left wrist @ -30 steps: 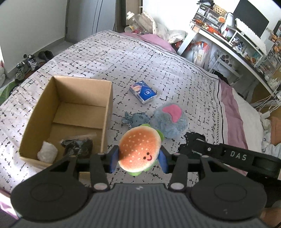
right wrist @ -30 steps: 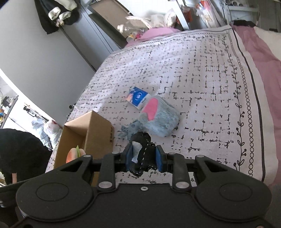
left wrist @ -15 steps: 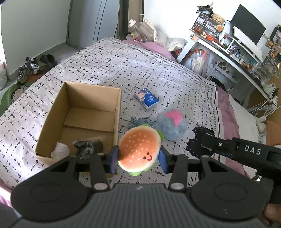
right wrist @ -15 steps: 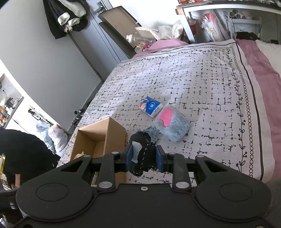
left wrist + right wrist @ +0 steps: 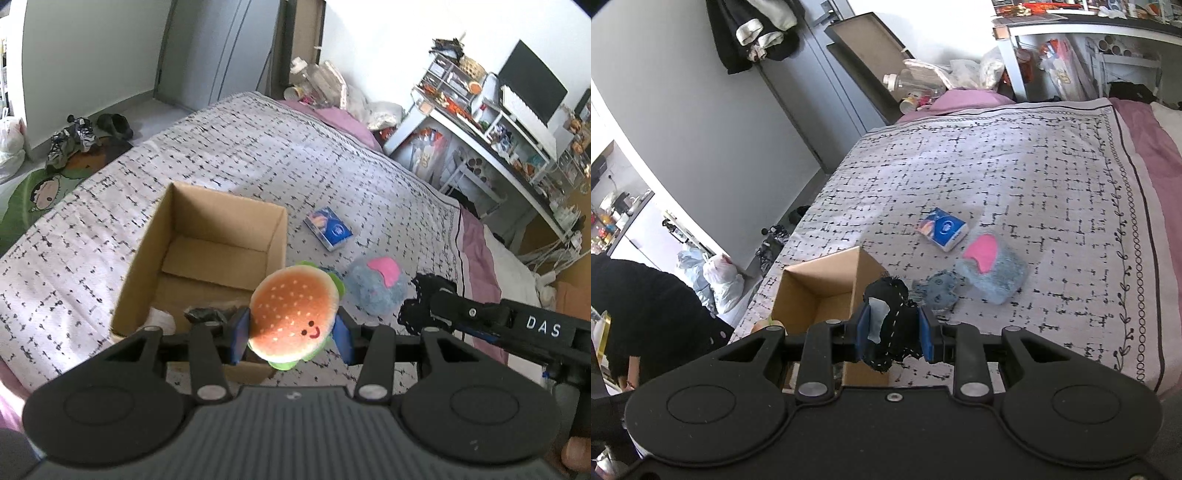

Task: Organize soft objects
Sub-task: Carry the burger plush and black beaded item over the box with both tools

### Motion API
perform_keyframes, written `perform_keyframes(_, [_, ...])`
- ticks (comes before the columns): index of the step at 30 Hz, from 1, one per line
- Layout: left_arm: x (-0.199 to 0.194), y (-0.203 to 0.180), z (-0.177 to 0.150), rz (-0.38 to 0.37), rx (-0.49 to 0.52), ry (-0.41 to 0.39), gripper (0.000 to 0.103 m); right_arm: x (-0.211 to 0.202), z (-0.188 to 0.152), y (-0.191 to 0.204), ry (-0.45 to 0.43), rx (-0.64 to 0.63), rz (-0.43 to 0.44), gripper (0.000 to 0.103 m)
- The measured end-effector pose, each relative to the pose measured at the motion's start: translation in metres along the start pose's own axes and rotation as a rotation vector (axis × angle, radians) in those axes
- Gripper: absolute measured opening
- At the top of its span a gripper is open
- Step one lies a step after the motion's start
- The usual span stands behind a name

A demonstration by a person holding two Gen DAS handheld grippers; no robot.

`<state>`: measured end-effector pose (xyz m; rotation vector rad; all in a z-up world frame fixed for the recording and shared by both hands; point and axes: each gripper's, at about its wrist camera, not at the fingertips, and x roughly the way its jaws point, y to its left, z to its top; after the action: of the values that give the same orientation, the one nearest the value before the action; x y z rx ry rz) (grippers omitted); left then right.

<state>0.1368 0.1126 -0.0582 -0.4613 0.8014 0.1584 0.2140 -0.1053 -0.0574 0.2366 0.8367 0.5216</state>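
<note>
My left gripper [image 5: 291,332] is shut on a burger plush [image 5: 293,317] with a smiling face, held above the near right corner of an open cardboard box [image 5: 207,218]. Inside the box lie a white soft item [image 5: 160,319] and a dark one [image 5: 207,314]. In the right wrist view my right gripper [image 5: 893,334] is shut on a black stitched fabric piece [image 5: 897,325], raised over the bed beside the box [image 5: 816,291]. That right gripper with its black piece [image 5: 424,295] also shows at the right of the left wrist view. On the bedspread lie a blue fuzzy plush with a pink patch [image 5: 991,271], a small blue plush [image 5: 936,293] and a blue tissue pack [image 5: 943,229].
The patterned bedspread [image 5: 1034,177] stretches beyond the objects, with a pink sheet [image 5: 1145,133] along its right side. A cluttered desk and shelves [image 5: 498,122] stand past the bed. Shoes [image 5: 74,136] lie on the floor at left. A person in black [image 5: 635,306] is at the left edge.
Both grippers have risen and drawn back with their loads still held. The box and the plush toys on the bed now look farther away and have not shifted on the bedspread.
</note>
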Motion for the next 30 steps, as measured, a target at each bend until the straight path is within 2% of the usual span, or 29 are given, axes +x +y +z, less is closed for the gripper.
perform_keyframes(12, [0.005, 0.032, 0.012, 0.011, -0.049, -0.008, 0.046, 0.016, 0.002, 0.029, 0.021, -0.036, 0.013, 0.028])
perform_keyframes(30, [0.042, 0.083, 0.026, 0.064, -0.145, 0.025, 0.047, 0.06, 0.006, 0.06, 0.068, -0.065, 0.03, 0.028])
